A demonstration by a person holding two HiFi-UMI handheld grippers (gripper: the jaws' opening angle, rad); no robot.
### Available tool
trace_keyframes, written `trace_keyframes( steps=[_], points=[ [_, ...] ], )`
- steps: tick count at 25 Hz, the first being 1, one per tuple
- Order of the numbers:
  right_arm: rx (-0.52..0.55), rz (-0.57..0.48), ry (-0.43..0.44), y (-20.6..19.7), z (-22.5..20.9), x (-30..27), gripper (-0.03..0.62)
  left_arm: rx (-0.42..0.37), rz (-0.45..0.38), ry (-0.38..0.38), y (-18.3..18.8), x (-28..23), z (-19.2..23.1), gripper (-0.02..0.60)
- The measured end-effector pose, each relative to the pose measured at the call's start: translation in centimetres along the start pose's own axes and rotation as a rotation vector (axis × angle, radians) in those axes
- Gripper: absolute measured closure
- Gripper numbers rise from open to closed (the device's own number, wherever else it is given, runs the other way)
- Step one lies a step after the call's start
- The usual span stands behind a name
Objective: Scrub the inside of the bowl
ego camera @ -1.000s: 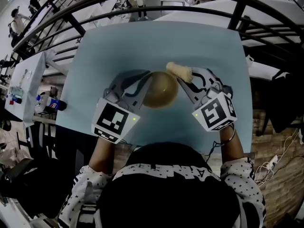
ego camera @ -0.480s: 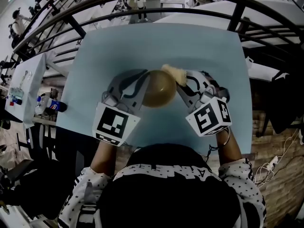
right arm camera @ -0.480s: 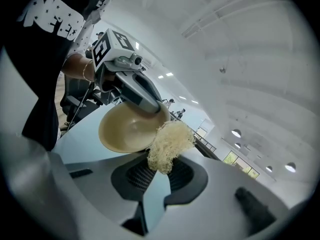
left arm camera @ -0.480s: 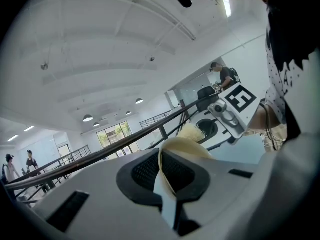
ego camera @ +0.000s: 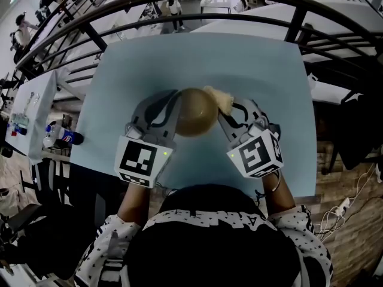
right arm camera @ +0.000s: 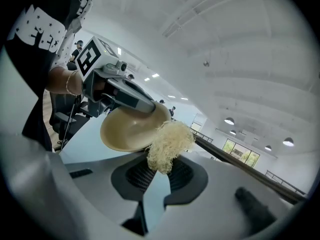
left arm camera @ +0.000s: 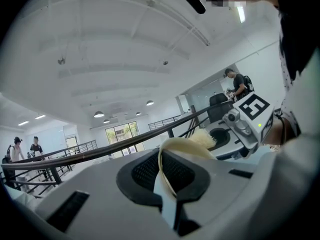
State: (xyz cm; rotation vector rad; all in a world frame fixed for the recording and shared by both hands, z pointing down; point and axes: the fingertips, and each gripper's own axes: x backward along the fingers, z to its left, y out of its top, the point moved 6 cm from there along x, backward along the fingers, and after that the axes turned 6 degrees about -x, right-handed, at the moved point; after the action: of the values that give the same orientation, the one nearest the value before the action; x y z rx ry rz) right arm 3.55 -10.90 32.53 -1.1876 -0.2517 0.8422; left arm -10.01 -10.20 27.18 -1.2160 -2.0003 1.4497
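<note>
1 smooth round bowl point(ego camera: 194, 111), pale fibrous scrubber point(right arm camera: 169, 145)

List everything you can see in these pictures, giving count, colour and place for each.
bowl: one, tan, tilted over the table's middle
fibre scrubber: one, pale yellow, at the bowl's rim
table: one, light blue, under both grippers
railing: one, black, curving beyond the table
bottle: one, clear with a blue label, left of the table
left hand-held gripper: one, grey, shut on the bowl's rim
right hand-held gripper: one, grey, shut on the fibre scrubber
</note>
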Motion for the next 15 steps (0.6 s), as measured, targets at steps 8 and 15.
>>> trace_keyframes(
  steps=[8,15],
  points=[
    [-0.120,-0.009,-0.034,-0.4,0.2,0.0,0.536,0.039,-0.023,0.037,-0.1,-0.2,0.6,0.557],
    [-0.173,-0.010,-0.043,-0.6,0.8,-0.1,0.536,0.075,-0.036,0.057,-0.2,-0.1,0.9,0.557]
  ],
)
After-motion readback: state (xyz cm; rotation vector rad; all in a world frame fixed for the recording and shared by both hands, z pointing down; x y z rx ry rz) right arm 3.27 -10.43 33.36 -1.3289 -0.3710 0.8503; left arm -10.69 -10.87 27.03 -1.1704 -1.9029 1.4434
